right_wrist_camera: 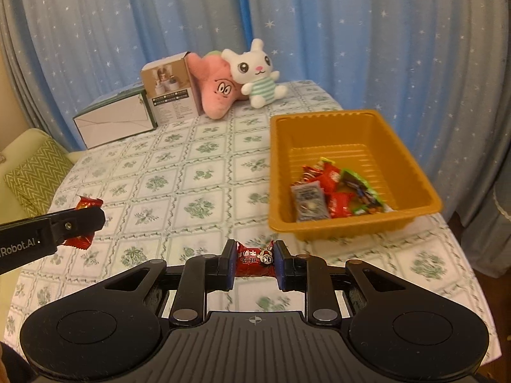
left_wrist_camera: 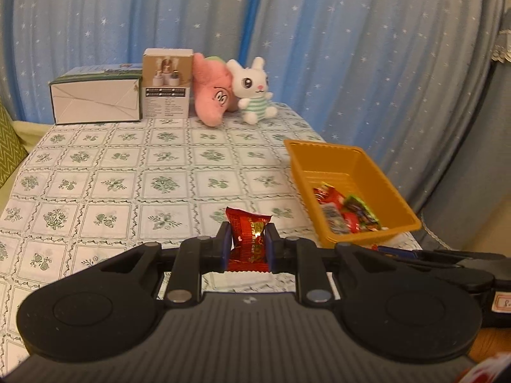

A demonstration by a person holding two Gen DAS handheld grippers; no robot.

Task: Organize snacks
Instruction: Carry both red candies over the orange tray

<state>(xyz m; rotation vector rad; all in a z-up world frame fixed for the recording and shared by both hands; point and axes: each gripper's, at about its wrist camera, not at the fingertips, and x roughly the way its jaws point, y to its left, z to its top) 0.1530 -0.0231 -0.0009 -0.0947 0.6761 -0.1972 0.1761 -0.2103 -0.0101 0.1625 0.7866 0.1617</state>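
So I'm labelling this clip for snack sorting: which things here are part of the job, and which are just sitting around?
Part of the job:
- left gripper, shut on a red-gold snack packet
- right gripper, shut on a red candy
- orange tray with wrapped snacks inside

Just sitting around:
- white bunny plush
- pink plush
- brown box
- white-green box

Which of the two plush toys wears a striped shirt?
The white rabbit, in green-and-white stripes; the pink plush beside it has only a drawn face.
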